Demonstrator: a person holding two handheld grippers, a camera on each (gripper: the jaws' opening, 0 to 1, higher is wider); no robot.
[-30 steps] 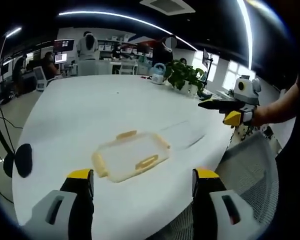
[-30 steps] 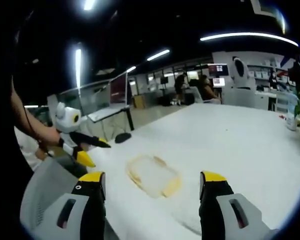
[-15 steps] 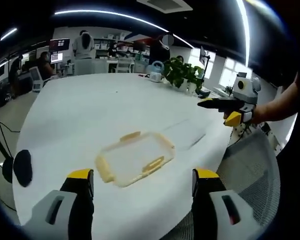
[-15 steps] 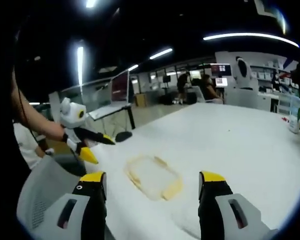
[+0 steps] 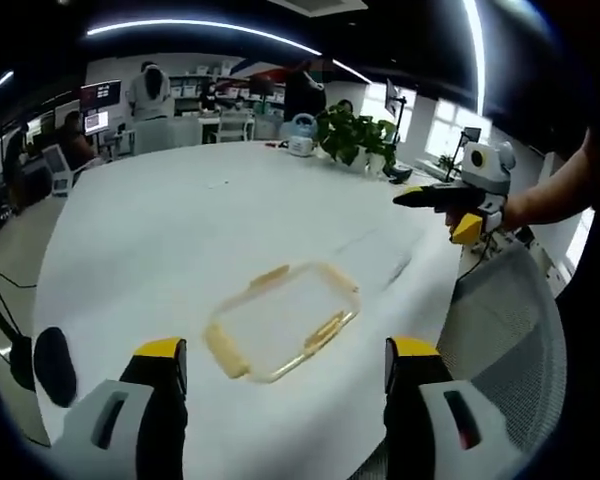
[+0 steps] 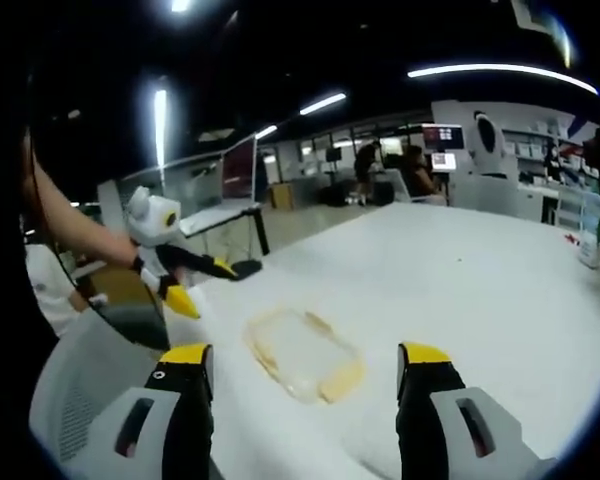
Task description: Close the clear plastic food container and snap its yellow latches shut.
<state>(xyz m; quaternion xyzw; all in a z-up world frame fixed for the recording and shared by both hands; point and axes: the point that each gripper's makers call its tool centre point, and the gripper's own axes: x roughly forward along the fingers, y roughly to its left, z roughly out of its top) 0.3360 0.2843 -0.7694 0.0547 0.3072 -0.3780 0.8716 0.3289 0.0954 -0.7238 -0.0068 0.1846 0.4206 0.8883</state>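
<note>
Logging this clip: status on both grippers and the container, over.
Left gripper and right gripper open, empty, both above the table. Clear plastic food container with yellow latches flat on white round table, untouched. Nothing blocking it.

Long ceiling light strips [image 5: 210, 27] give the light, curved into arcs by the fisheye lens; in the right gripper view a strip light [image 6: 495, 71] glows against a dark ceiling. Daylight from the windows [image 5: 442, 128] at far right blows out to white. The white surface [image 5: 180, 230] is evenly bright, with weak shadows and slight glare. Straight lines bend strongly towards the edges. The right gripper view is softer and grainier, its surface [image 6: 500, 290] washed out, the far office blurred.
</note>
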